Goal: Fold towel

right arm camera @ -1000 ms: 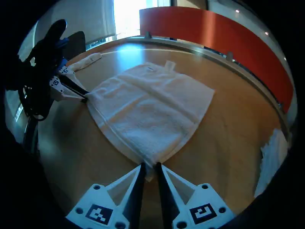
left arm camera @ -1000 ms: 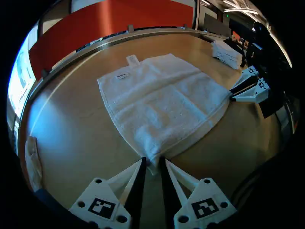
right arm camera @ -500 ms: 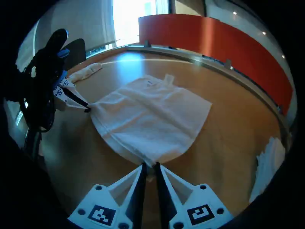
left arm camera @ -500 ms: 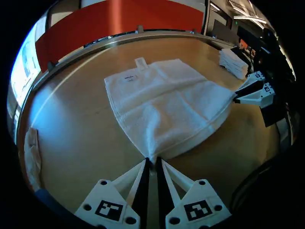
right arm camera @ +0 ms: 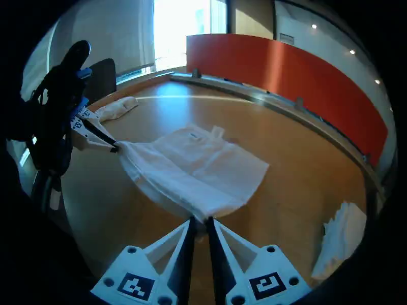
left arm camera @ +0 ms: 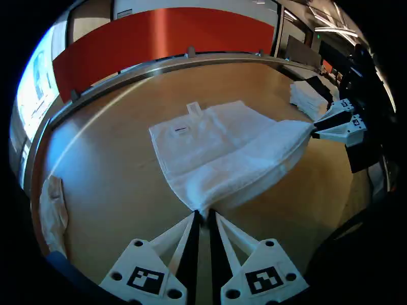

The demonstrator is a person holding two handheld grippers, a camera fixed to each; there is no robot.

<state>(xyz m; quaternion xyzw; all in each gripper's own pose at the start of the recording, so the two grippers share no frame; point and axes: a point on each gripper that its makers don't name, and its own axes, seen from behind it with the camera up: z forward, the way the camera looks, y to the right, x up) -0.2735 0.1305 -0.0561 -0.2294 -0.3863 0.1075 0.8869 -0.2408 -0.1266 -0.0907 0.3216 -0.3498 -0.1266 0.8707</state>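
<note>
White towel, half raised off the table, is pinched at one corner by the left gripper in the left gripper view. In the right gripper view, another corner is clamped by the right gripper; uneven travel could skew the fold.

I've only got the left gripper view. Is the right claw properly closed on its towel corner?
Observer: Yes. In the right gripper view the right claw is pinched shut on the towel corner.
Operator: How does my left claw look from there?
Observer: The left claw holds its corner raised off the table, shadow beneath the sagging edge.
Operator: Anything behind it?
Observer: What looks like a dark chair against a bright window.
</note>
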